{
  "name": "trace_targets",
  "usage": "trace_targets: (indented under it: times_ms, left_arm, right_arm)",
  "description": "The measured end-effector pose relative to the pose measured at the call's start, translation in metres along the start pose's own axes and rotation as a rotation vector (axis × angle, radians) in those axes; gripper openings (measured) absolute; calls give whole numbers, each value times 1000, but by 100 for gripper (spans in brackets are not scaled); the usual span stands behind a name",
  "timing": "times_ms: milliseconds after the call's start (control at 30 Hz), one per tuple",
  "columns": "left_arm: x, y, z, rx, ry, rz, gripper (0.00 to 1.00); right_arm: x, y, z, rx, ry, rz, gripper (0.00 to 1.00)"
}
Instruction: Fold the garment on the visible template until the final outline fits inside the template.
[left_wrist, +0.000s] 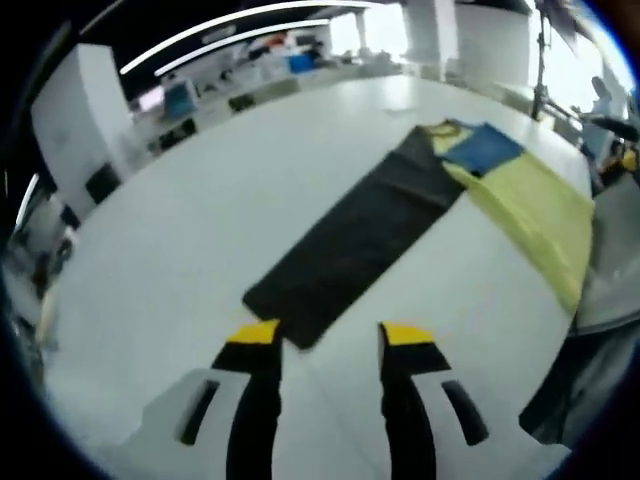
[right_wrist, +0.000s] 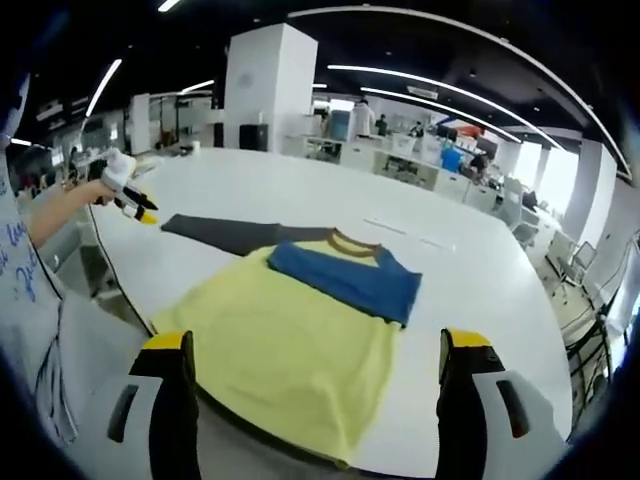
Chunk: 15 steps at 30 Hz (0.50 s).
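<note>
A yellow T-shirt (right_wrist: 290, 350) with blue sleeves (right_wrist: 345, 278) lies on the white table, partly folded, its hem hanging at the near edge. A dark grey template sheet (right_wrist: 225, 234) stretches out beyond it. In the left gripper view the template (left_wrist: 355, 245) runs from just ahead of my jaws to the shirt (left_wrist: 535, 215) at the far right. My left gripper (left_wrist: 330, 335) is open, held just above the template's near end. My right gripper (right_wrist: 315, 345) is open over the shirt's yellow body. In the right gripper view the left gripper (right_wrist: 135, 205) appears at far left, held by a hand.
The white table (left_wrist: 200, 230) is wide with bare surface around the template. A person's sleeve (right_wrist: 30, 270) is at the left of the right gripper view. Desks, chairs and a white pillar (right_wrist: 265, 85) stand in the background.
</note>
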<state>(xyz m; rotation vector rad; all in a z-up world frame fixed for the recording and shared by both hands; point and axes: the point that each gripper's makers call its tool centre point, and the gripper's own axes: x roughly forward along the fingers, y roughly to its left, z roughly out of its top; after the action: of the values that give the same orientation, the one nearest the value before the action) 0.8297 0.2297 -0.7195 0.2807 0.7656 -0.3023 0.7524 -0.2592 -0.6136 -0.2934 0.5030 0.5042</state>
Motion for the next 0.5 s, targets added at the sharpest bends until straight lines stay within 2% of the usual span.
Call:
trace_targets:
  times_ms: [200,367,500]
  left_arm:
    - [6,12,-10,-89,25,15,29]
    - [13,19,-13,-160,16,18,22]
    - [19,18,-17,-169,37,13,20]
  right_arm:
    - [1,0,3,-1,-6,1,100]
    - [1,-1,-1,-5,6,-4,100]
    - [2,-1,-3,-2,16,-10,100]
